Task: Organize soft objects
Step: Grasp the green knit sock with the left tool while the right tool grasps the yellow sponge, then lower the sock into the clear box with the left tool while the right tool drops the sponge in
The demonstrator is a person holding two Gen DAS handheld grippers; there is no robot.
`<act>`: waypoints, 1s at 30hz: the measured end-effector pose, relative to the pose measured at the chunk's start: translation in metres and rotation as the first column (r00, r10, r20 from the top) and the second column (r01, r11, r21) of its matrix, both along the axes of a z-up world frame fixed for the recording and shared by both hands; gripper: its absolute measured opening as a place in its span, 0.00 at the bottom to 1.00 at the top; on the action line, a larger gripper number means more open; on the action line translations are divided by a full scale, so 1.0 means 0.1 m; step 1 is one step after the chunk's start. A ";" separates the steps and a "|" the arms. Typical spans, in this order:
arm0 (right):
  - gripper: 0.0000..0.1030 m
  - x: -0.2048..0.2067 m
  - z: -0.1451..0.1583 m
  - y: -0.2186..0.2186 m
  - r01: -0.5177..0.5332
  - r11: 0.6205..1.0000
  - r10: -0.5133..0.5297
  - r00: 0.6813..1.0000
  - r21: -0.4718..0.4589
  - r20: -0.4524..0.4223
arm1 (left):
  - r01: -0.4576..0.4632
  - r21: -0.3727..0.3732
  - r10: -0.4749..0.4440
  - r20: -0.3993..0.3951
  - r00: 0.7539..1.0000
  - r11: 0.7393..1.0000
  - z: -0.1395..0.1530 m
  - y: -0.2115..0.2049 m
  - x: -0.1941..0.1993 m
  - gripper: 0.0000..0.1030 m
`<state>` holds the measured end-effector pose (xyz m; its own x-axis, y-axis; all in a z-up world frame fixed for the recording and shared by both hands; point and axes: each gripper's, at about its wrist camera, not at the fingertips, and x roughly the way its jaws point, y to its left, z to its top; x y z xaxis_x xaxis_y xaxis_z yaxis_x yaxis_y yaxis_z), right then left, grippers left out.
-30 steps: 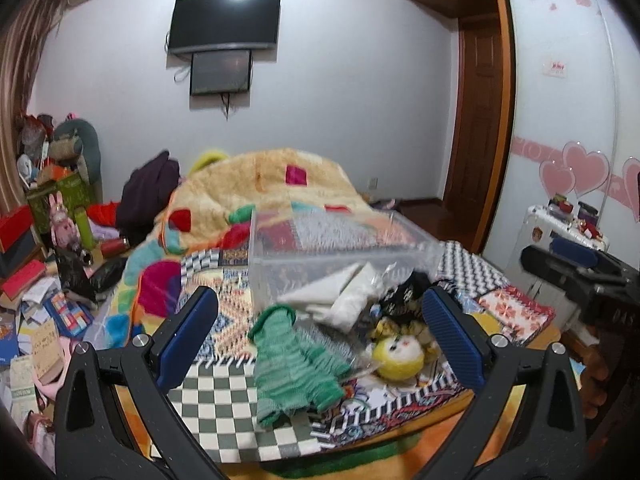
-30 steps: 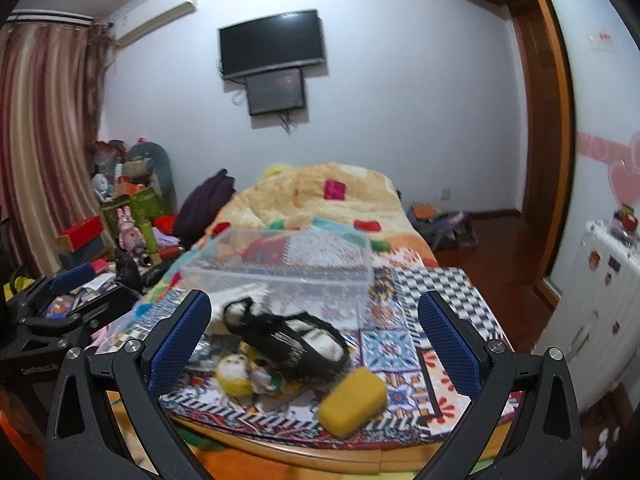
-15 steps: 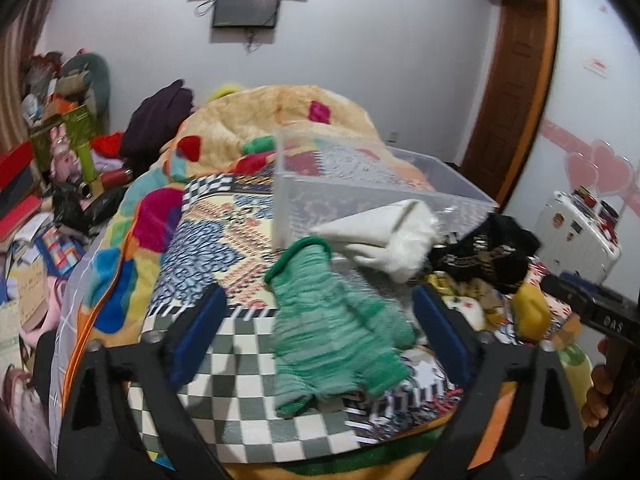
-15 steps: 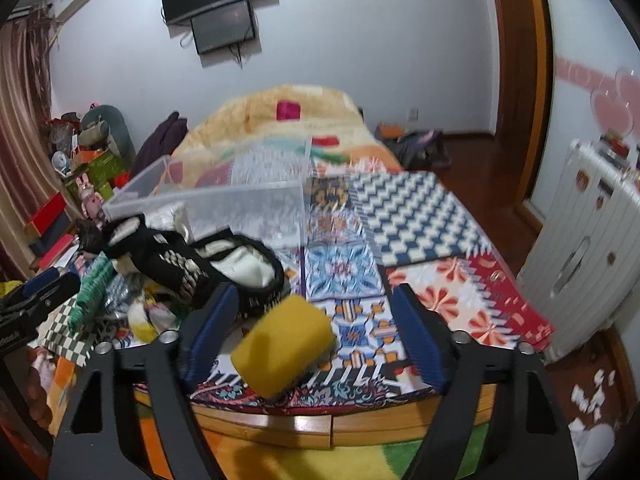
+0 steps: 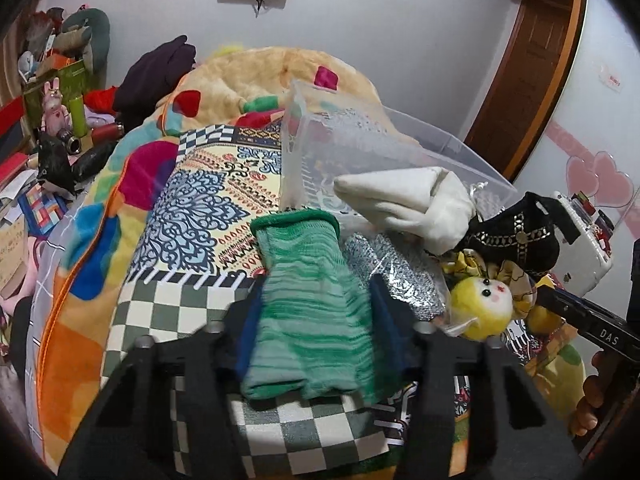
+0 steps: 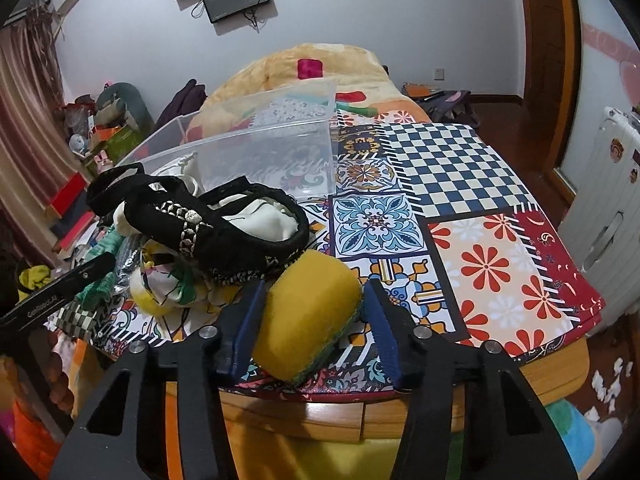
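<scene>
A green knitted glove (image 5: 308, 308) lies on the patterned bed cover. My left gripper (image 5: 316, 320) has its blue pads closed against both sides of it. A yellow sponge (image 6: 308, 312) with a green underside lies at the bed's near edge. My right gripper (image 6: 312, 320) has its pads pressed on both sides of it. A clear plastic bin (image 5: 360, 156) stands behind the pile and also shows in the right wrist view (image 6: 256, 156). A white cloth (image 5: 412, 204), a black embroidered bag (image 6: 208, 220), a silver scrubber (image 5: 396, 276) and a yellow doll (image 5: 484, 304) lie between.
A heaped orange blanket (image 5: 272, 76) fills the far bed. Clutter and toys (image 5: 56, 92) crowd the floor on the left. A white radiator (image 6: 600, 216) stands on the right. A wooden door (image 5: 524, 64) is at the back right.
Both grippers came down and forward and closed: the left around the green glove, the right around the yellow sponge. Earlier both were wide open above the bed.
</scene>
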<state>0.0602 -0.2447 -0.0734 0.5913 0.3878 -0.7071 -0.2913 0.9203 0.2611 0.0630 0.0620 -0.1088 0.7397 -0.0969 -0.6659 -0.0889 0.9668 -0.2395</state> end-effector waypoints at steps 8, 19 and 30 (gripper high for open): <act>0.32 0.01 0.08 -0.02 0.028 1.000 -0.028 0.999 -0.010 0.024 | -0.005 0.043 0.003 0.030 1.000 0.999 0.13 0.00 -0.11 0.21; 0.31 0.06 0.59 -0.06 0.014 1.000 -0.018 0.989 0.028 0.149 | 0.024 0.073 -0.037 0.175 0.984 0.997 0.72 -0.01 -0.18 0.20; 0.31 0.34 0.97 0.23 -0.028 0.999 0.020 0.952 0.022 0.305 | 0.082 0.091 -0.105 0.285 0.953 0.992 1.25 -0.08 0.26 0.20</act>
<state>0.0941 -0.2215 0.0240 0.7671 0.4206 -0.4844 -0.3827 0.9061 0.1805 0.0885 0.0544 0.0163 0.8915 -0.1319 -0.4333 0.0649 0.9840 -0.1660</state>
